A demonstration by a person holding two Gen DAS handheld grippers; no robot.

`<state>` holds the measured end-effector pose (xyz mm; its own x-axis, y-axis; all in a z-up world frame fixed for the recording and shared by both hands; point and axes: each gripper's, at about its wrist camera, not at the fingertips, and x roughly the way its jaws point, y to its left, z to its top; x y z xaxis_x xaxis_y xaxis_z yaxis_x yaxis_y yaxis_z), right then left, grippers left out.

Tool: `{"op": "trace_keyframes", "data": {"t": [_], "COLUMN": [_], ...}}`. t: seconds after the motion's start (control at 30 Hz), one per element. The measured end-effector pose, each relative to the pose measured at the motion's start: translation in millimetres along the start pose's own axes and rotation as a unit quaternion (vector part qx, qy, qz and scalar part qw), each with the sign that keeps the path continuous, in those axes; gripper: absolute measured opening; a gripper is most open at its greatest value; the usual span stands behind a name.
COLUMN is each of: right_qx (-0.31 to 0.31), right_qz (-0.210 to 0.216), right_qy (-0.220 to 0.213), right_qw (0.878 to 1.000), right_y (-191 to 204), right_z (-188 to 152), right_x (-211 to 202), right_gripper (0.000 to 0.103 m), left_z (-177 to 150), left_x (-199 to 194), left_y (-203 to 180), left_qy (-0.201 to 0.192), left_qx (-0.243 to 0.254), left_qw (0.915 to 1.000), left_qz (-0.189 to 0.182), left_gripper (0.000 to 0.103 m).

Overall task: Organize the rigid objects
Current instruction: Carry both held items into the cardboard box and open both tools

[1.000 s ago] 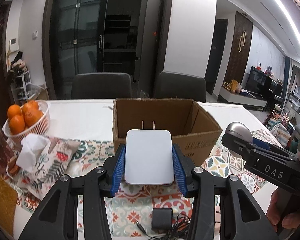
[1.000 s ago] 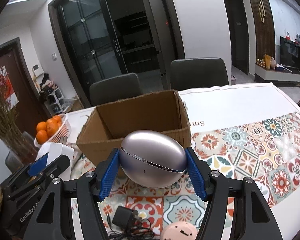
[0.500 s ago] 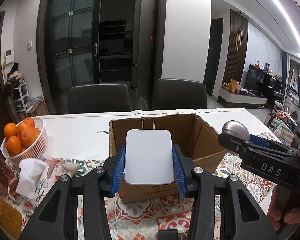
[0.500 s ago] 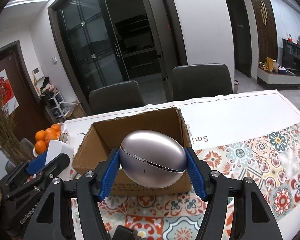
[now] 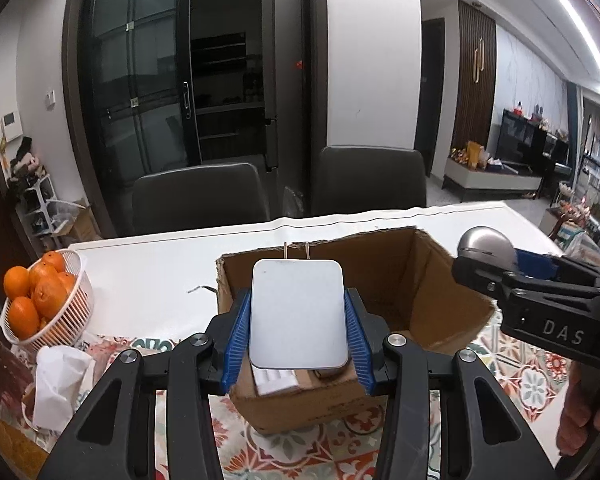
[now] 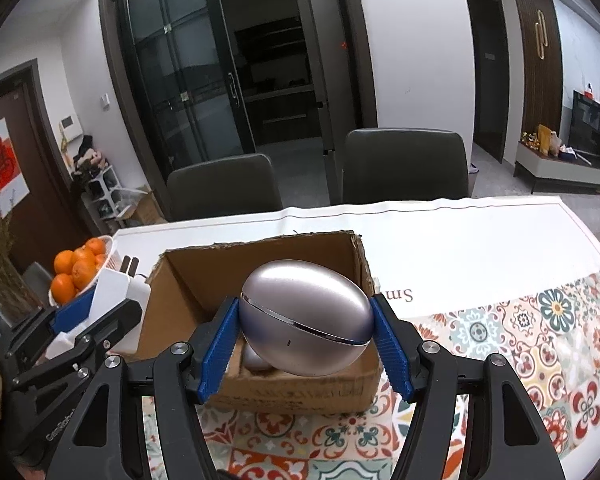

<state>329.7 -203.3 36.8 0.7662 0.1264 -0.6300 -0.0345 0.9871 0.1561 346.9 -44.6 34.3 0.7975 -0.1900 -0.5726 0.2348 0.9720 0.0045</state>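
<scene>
Plainly, left claw [image 5: 298, 344] clamps a flat white two-pronged charger [image 5: 298, 316]; right claw [image 6: 306, 350] clamps a glossy silver egg-shaped case [image 6: 306, 316].

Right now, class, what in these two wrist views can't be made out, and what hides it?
- Cardboard box floor: left wrist view, white charger covers most.
- Box contents: right wrist view, silver egg-shaped case hides all but a small grey object, unidentifiable.
- Table print: right wrist view, cut off by the box.

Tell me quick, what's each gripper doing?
Left gripper: closed on the white charger.
Right gripper: closed on the silver egg-shaped case.
</scene>
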Motion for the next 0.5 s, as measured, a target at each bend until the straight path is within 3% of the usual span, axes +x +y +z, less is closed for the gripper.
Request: {"op": "trace_keyframes", "data": {"t": [0.5], "right_qx": [-0.034], "right_qz": [-0.003], "right_qy": [0.062], "right_qw": [0.997], "right_y": [1], "right_z": [9], "right_x": [45], "right_gripper": [0.065], "left_z": [4], "left_x": [43], "left_y": [3], "left_qy": [0.075], "left_qx": [0.013], "left_qw": [0.9971], "left_qz": [-0.007], "left_gripper": [0.044]}}
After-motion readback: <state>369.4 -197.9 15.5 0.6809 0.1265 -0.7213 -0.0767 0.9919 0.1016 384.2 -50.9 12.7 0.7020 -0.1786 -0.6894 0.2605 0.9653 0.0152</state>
